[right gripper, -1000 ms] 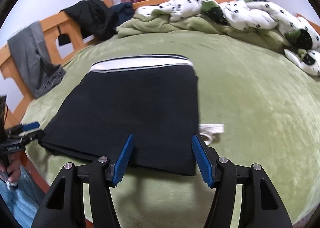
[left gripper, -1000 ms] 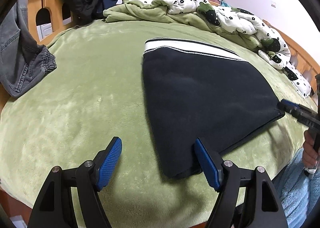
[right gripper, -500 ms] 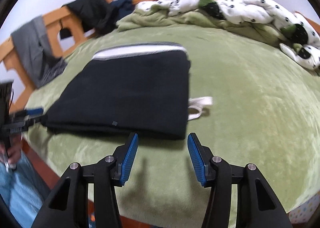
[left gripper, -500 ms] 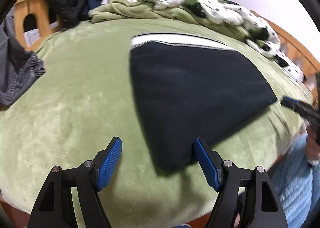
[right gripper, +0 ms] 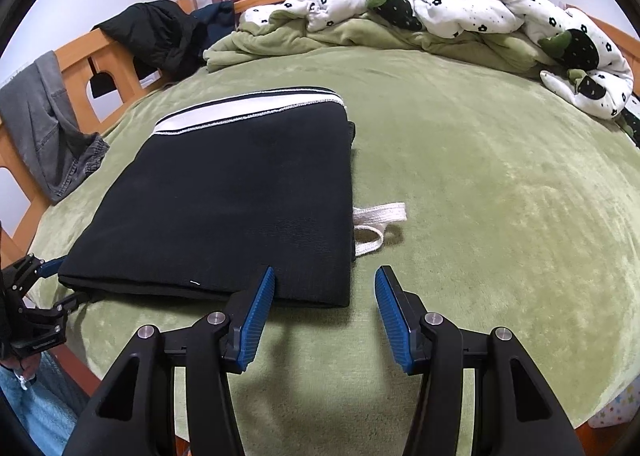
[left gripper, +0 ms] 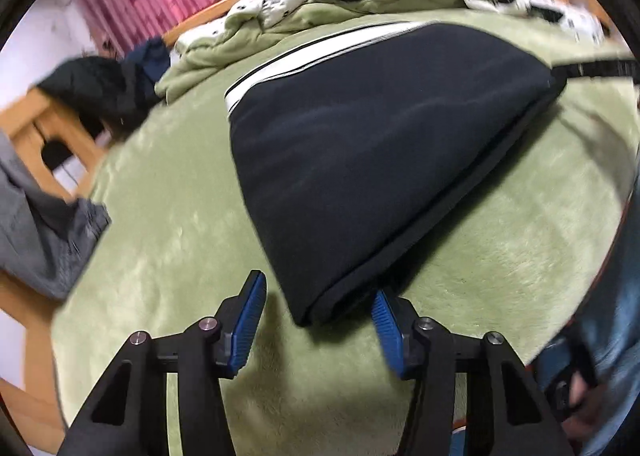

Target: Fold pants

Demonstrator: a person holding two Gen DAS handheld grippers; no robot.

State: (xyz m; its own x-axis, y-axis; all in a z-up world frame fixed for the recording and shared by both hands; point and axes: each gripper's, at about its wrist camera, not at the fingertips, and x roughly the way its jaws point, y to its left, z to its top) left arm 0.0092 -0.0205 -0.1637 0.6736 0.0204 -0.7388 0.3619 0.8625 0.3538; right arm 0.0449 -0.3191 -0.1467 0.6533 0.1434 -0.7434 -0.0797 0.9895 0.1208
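Observation:
The black pants (left gripper: 372,159) lie folded into a flat rectangle on the green bed cover (left gripper: 168,223), with a white waistband (left gripper: 320,51) at the far end. My left gripper (left gripper: 316,310) is open and empty, with the pants' near left corner just in front of its jaws. My right gripper (right gripper: 324,308) is open and empty, just in front of the near right corner of the pants (right gripper: 232,203). A white drawstring (right gripper: 378,223) sticks out at the pants' right edge. The left gripper (right gripper: 52,288) also shows in the right wrist view at the pants' left corner.
A rumpled green blanket and white spotted quilt (right gripper: 460,15) lie along the far side of the bed. A black jacket (right gripper: 160,35) and grey jeans (right gripper: 52,127) hang over the wooden bed rail (right gripper: 80,63) at left. The person's blue-jeaned legs (right gripper: 36,412) stand at the bed edge.
Both grippers have pulled back off the pants and now sit open at the near corners. The left wrist view has tilted and swung left.

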